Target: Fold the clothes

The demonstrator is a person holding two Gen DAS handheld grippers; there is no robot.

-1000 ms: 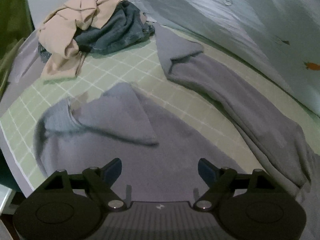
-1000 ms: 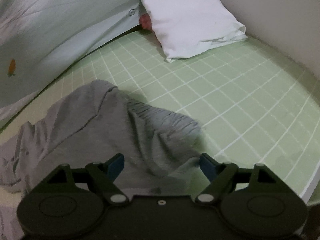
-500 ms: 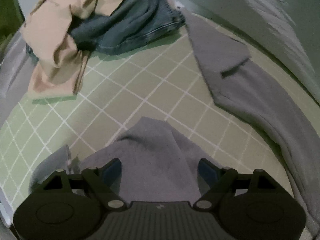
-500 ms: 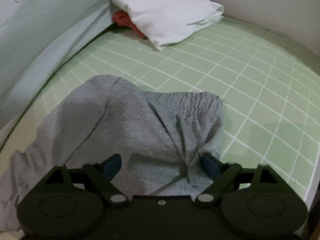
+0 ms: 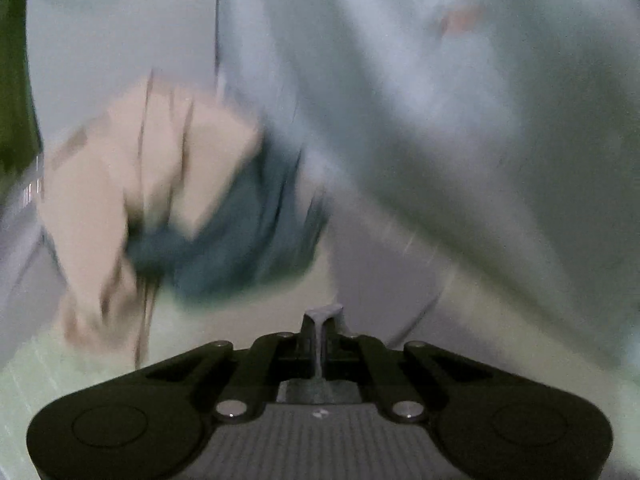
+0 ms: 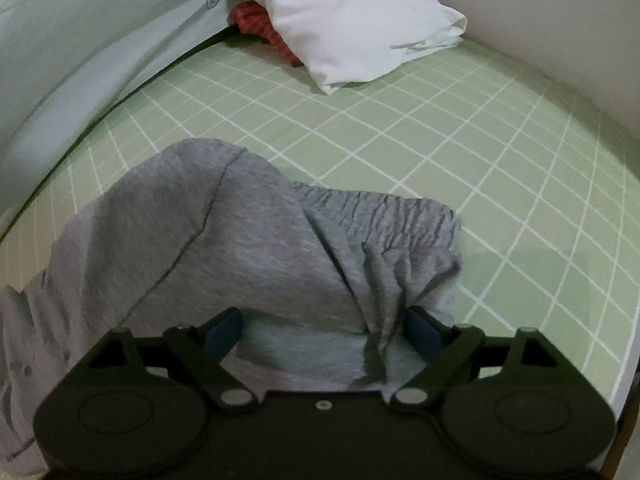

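Left gripper (image 5: pixel 322 336) has just snapped closed, pinching a fold of the grey sweatpants (image 6: pixel 248 248). Right gripper (image 6: pixel 323 330) sits wide apart over their waistband; beyond them on the green sheet (image 6: pixel 460 140), a white pillow (image 6: pixel 344 16).

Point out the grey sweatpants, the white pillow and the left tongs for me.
grey sweatpants (image 6: pixel 256 240): right wrist view, flat of the upper leg panel.
white pillow (image 6: pixel 344 12): right wrist view, middle of its top face.
left tongs (image 5: pixel 321 326): left wrist view, tips shut on a grey fabric pinch.
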